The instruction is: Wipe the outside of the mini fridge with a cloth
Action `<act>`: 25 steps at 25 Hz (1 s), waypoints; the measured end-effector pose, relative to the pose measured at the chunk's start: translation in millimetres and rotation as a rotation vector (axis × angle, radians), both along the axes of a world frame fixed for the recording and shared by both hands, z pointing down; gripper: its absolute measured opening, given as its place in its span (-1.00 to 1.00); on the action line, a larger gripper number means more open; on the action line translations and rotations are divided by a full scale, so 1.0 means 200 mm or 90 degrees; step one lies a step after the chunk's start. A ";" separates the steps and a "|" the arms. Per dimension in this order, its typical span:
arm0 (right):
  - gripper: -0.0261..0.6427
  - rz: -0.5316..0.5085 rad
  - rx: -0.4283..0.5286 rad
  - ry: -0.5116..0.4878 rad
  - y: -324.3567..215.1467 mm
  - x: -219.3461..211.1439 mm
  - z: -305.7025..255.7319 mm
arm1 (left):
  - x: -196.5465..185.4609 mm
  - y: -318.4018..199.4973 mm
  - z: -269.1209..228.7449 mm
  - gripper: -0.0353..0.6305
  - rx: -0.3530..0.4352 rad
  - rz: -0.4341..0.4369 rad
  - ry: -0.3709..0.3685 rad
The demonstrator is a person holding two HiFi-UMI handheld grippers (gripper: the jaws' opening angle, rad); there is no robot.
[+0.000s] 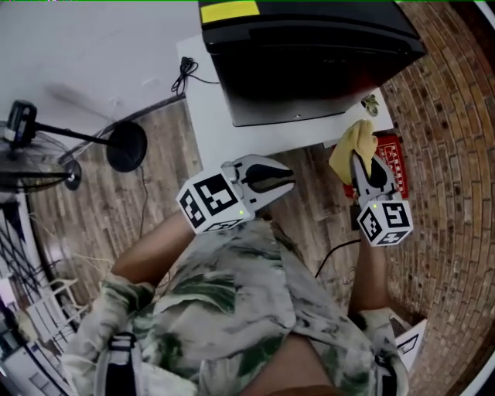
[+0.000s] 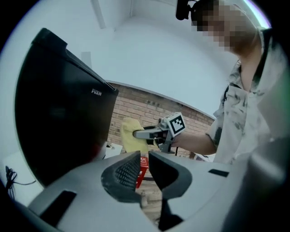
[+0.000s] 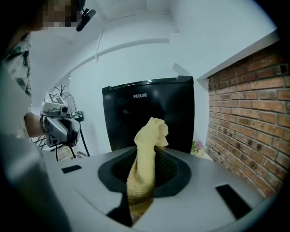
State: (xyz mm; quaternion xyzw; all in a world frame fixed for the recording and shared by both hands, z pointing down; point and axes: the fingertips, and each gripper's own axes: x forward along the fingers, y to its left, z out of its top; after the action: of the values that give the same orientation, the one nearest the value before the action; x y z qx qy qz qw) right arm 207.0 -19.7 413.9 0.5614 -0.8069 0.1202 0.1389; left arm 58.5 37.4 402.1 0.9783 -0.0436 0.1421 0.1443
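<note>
Holding the cloth (image 3: 152, 131), the right claw (image 3: 149, 156) is clamped on its middle. A yellow bunch stands above the jaws and the rest hangs below them. The left claw (image 2: 144, 158) carries nothing, and its jaws stand close with only a narrow gap between them.

The mini fridge (image 1: 309, 54) is a black cabinet standing on the far part of a white table (image 1: 224, 131).

Markings:
- White lettering "FUXIN" (image 3: 140, 96) sits near the top edge of the front face. It also reads in the left gripper view.
- A plain yellow label (image 1: 229, 11) lies on the fridge top, and no text can be made out on it.
- A red box (image 1: 390, 158) carries white print too small to read.

Position:
- The right claw is held near the table's near right corner and points at the fridge front.
- The cloth is clear of the fridge and does not touch it.
- The left claw is held off the table's near edge, left of the right claw and apart from it.

Edges and clearance:
- A bare strip of table runs along the near side of the fridge, and a wider strip runs along its left side.
- The brick wall (image 3: 244, 113) stands close on the right, with the red box between table and wall.
- Wooden floor (image 1: 162, 155) lies open to the left of the table.
- A fan (image 1: 46, 147) stands there, its round base just beside the table's left edge.
- A black cable (image 1: 184, 73) lies coiled at the table's far left corner.
</note>
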 end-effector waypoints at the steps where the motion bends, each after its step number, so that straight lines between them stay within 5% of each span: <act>1: -0.64 -0.011 0.003 -0.003 0.00 -0.06 0.02 | -0.05 0.01 0.00 -0.73 0.001 -0.010 -0.007; 10: -0.64 -0.032 0.019 0.024 0.00 -0.66 0.00 | -0.62 0.07 0.00 -0.73 0.002 -0.024 0.011; 17: -0.64 0.036 0.073 0.088 -0.18 -1.27 -0.22 | -1.24 -0.10 -0.05 -0.73 0.034 0.011 0.038; 25: -0.63 0.126 0.149 0.182 -0.48 -1.76 -0.58 | -1.72 -0.10 -0.01 -0.73 -0.012 0.079 0.045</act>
State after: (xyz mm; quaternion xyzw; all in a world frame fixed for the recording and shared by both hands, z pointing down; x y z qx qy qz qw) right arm -144.2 -115.3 297.5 0.6614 -0.7286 -0.0421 0.1729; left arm -285.8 18.0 399.2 0.9821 0.0235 0.1163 0.1463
